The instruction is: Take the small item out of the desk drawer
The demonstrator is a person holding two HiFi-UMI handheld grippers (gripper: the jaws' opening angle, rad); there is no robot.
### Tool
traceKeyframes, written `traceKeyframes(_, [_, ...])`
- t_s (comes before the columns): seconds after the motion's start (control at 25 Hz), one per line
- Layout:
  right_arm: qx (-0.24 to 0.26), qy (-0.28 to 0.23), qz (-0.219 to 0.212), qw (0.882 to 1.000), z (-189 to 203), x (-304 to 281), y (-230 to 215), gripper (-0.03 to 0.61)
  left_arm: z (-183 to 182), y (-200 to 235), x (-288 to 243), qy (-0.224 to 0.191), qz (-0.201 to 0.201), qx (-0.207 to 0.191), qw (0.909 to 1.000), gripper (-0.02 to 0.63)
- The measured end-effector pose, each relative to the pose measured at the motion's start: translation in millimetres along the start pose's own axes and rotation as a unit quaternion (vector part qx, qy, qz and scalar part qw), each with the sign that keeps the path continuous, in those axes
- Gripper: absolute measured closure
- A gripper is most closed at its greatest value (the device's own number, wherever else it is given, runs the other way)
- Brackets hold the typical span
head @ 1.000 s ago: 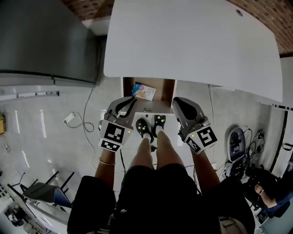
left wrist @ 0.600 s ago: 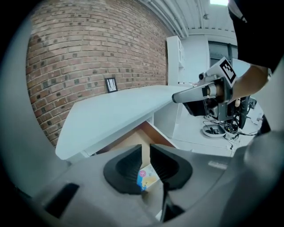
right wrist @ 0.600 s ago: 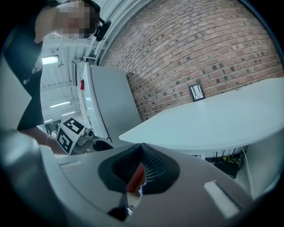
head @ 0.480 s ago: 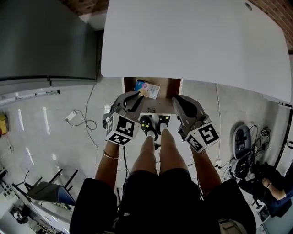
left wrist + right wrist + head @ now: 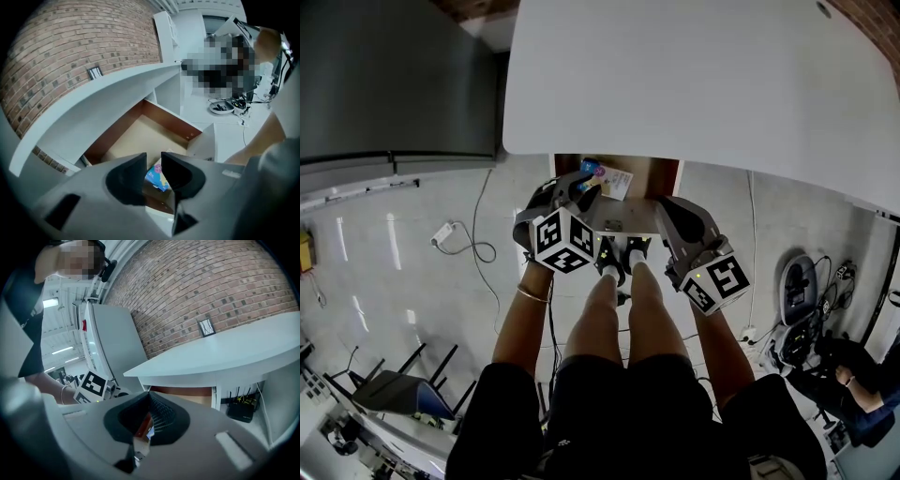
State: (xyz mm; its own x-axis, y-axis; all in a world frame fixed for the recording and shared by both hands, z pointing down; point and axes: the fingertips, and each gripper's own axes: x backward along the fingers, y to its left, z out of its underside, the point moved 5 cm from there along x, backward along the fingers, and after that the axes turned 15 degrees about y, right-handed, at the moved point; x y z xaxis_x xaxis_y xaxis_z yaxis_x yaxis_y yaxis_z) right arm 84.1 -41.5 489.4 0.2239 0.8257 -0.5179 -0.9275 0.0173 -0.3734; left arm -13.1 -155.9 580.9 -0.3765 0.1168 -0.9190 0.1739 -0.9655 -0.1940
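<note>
Wooden drawer (image 5: 137, 135), one; blue packet (image 5: 155, 177), one

A grey cabinet (image 5: 394, 84) stands at the left, and a white power strip (image 5: 442, 234) lies on the pale floor (image 5: 375, 272) nearby.

Office-like room, white desk (image 5: 694, 84), brick wall (image 5: 70, 51), glossy floor (image 5: 375, 281)

Can't read any words or numbers. Only black-and-white squares on the marker cube (image 5: 562, 242) at 9 o'clock and the other cube (image 5: 715, 281) at 4 o'clock. Print on the blue packet (image 5: 156, 177) too blurry.
</note>
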Motion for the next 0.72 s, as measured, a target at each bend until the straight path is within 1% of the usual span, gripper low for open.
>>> traceKeyframes(0.16, [-0.009, -0.001, 0.003, 1.0, 7.5, 1.3, -2.4, 0.566, 2.4, -0.5, -22.6, 0.026, -0.004, -0.034, 0.9991, 0.504])
traceKeyframes(0.36, [-0.019, -0.003, 0.006, 1.0, 15.6, 6.8, -5.9, 0.566, -3.0, -3.9, -47.9, 0.054, 0.0, -0.08, 0.9953, 0.486])
traceKeyframes(0.56, [-0.031, -0.002, 0.014, 0.999, 25.4, 12.0, -14.3, 0.566, -12.0, -11.5, -75.1, 0.082, 0.01, -0.135, 0.9874, 0.465])
traceKeyframes(0.72, [-0.036, 0.001, 0.015, 0.999, 29.4, 13.5, -16.7, 0.566, -10.3, -10.6, -93.1, 0.103, 0.022, -0.155, 0.9824, 0.454])
